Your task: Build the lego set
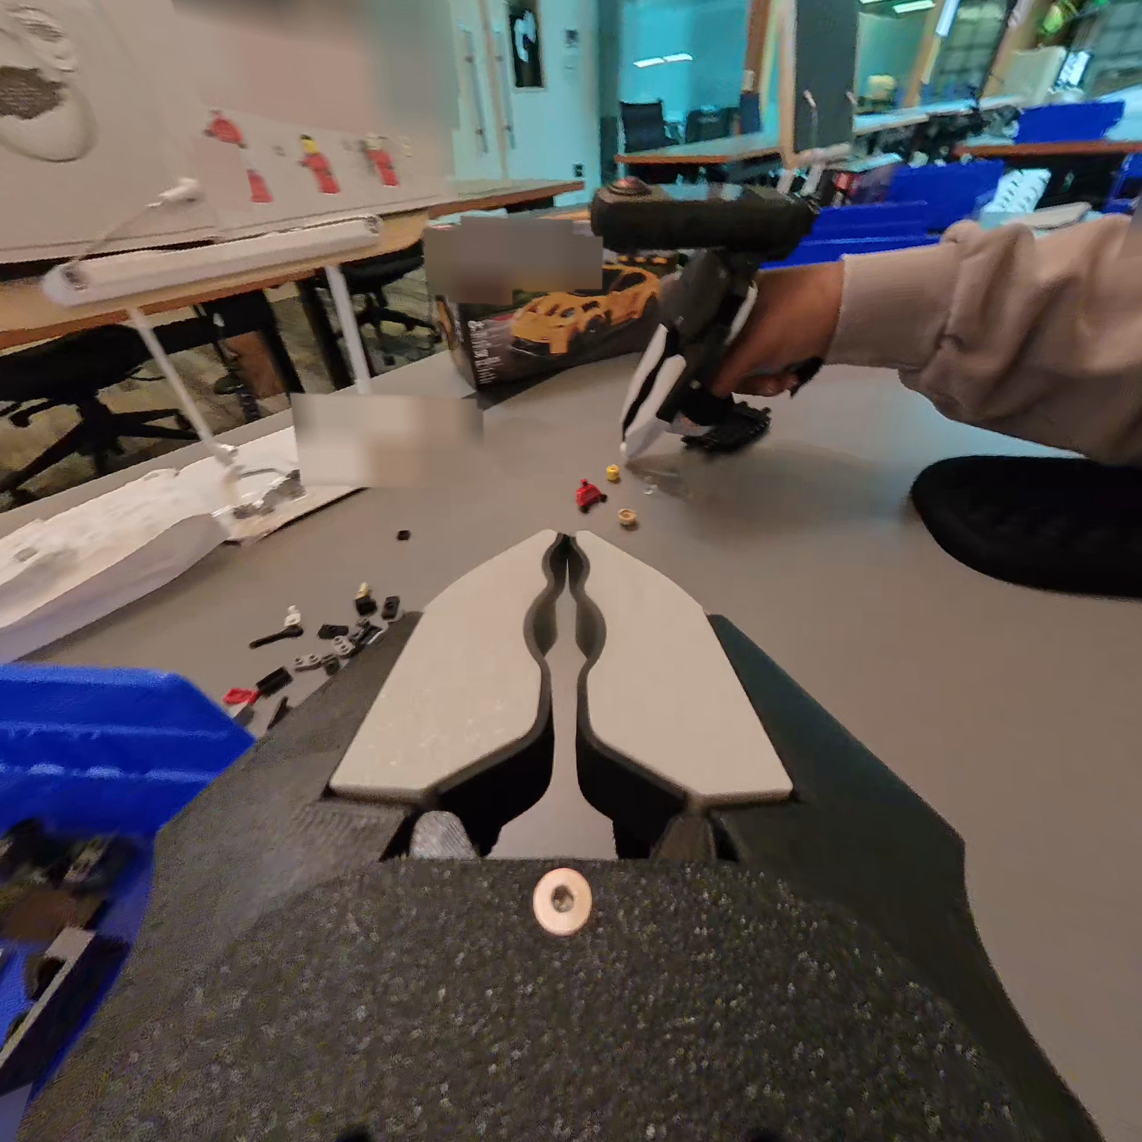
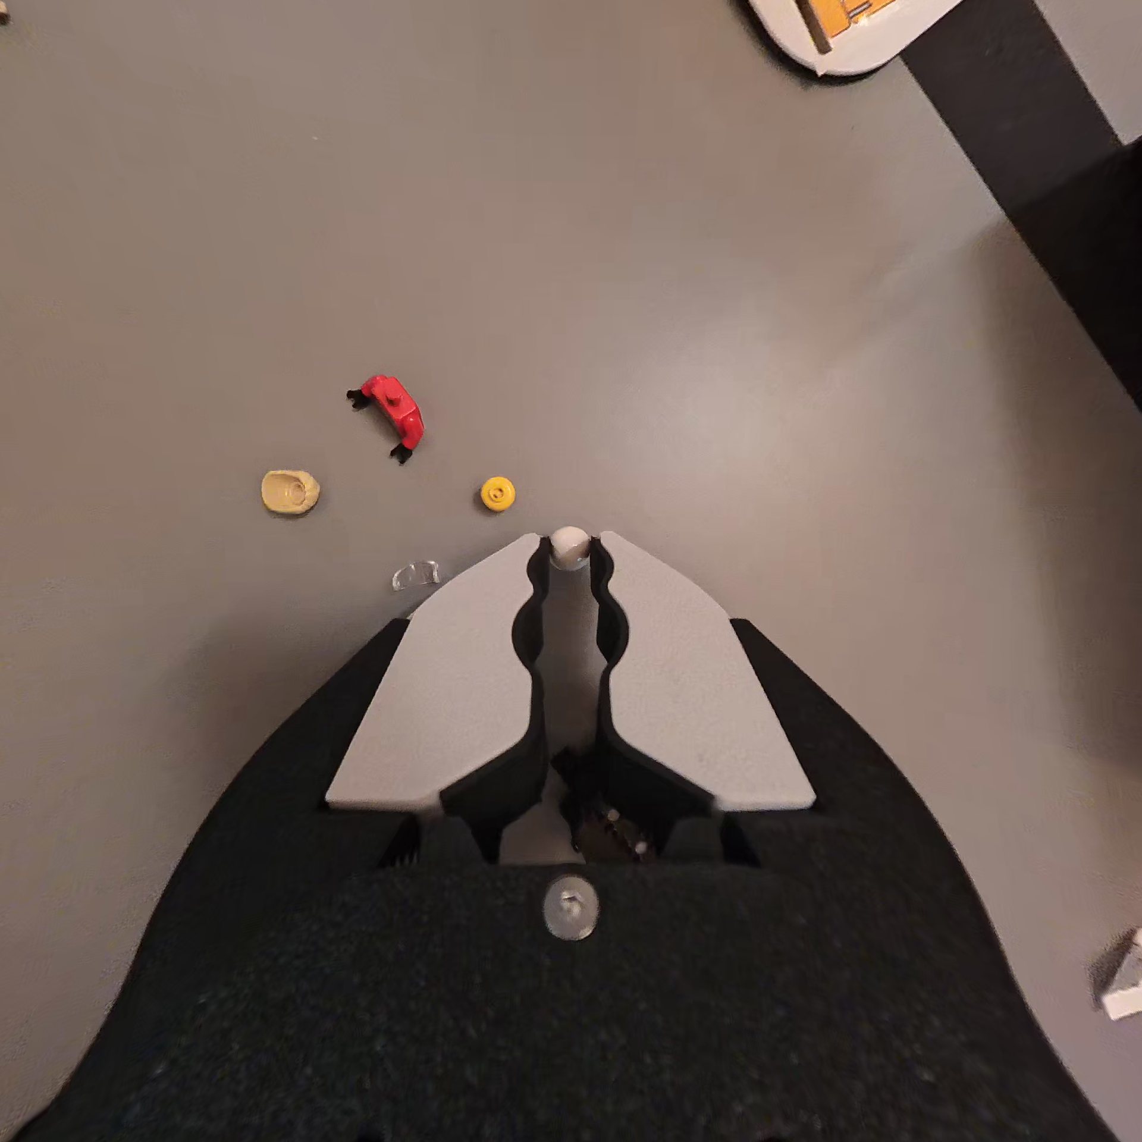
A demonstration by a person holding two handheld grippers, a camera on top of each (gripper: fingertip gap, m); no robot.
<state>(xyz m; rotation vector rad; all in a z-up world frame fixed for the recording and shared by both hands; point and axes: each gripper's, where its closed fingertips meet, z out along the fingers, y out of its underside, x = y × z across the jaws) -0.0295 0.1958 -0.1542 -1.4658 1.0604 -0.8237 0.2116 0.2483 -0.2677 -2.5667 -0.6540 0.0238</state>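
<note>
We have the right gripper (image 2: 569, 539) pinching a small white helmet (image 2: 569, 547) at its tips, the left gripper (image 1: 567, 539) nearly closed and empty, and next we likely lift it toward the yellow head (image 2: 497, 494) just ahead-left.

Soft, even indoor light falls from overhead. In the right wrist view a pale sheen sits right of centre on the smooth grey counter (image 2: 710, 247). Both views bend strongly at the edges. The left wrist view's background and lower left corner are blurred.
</note>
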